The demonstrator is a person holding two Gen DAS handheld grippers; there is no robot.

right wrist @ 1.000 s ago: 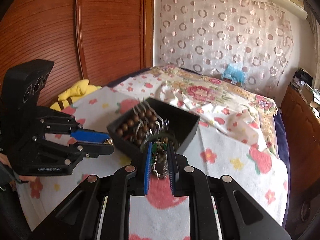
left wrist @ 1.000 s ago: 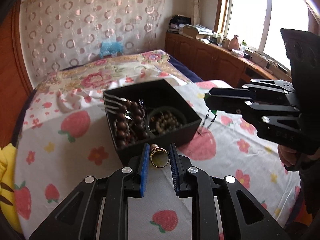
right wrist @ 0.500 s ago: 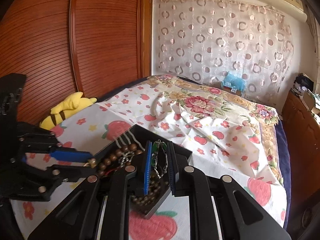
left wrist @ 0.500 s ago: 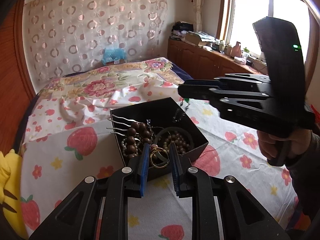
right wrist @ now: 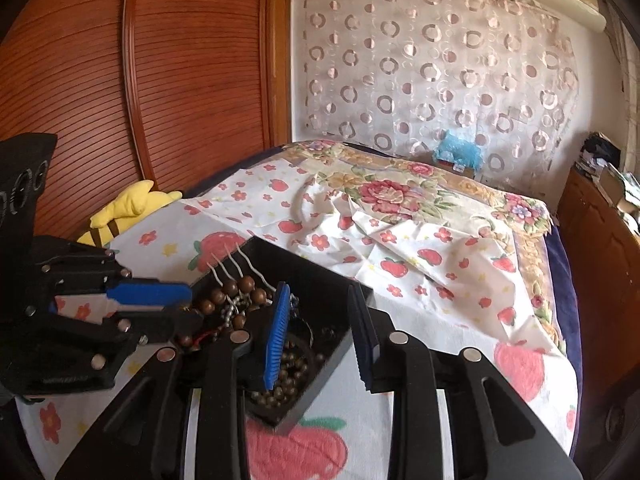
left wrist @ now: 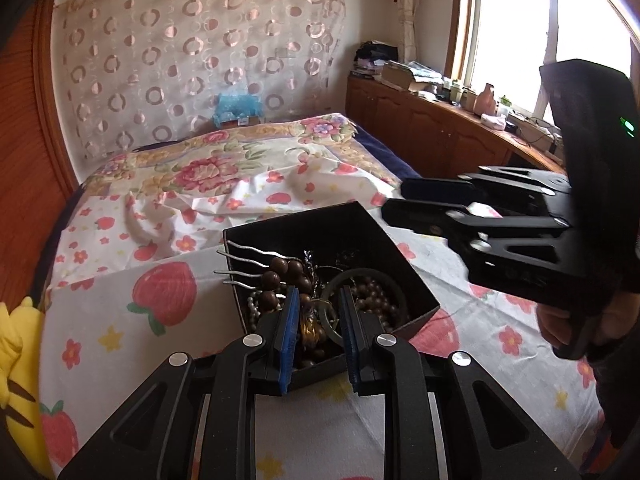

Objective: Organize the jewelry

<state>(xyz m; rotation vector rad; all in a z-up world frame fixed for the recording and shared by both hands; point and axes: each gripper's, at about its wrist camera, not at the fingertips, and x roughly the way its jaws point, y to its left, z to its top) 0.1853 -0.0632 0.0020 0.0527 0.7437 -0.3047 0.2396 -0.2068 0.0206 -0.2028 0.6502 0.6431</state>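
Note:
A black open box (left wrist: 360, 220) (right wrist: 320, 276) sits on the strawberry-print sheet, filled with brown bead bracelets (left wrist: 280, 276), silver hair forks (left wrist: 244, 264) and a dark bangle (left wrist: 360, 280). My left gripper (left wrist: 318, 332) hovers over the box's near edge, jaws apart, with a gold ring (left wrist: 310, 330) lying in the box between them, untouched. My right gripper (right wrist: 320, 332) is open and empty above the box; in the left wrist view it (left wrist: 404, 200) stands at the box's far right corner.
The box lies on a bed (left wrist: 224, 168) with a floral quilt. A yellow plush toy (right wrist: 124, 208) is at the bed's left edge by the wooden wardrobe (right wrist: 160, 80). Wooden cabinets (left wrist: 432, 132) with clutter run under the window at right.
Both grippers moved over the box and opened. The left one let go of the gold ring and the right one let go of the chain piece; both items now lie in the box.

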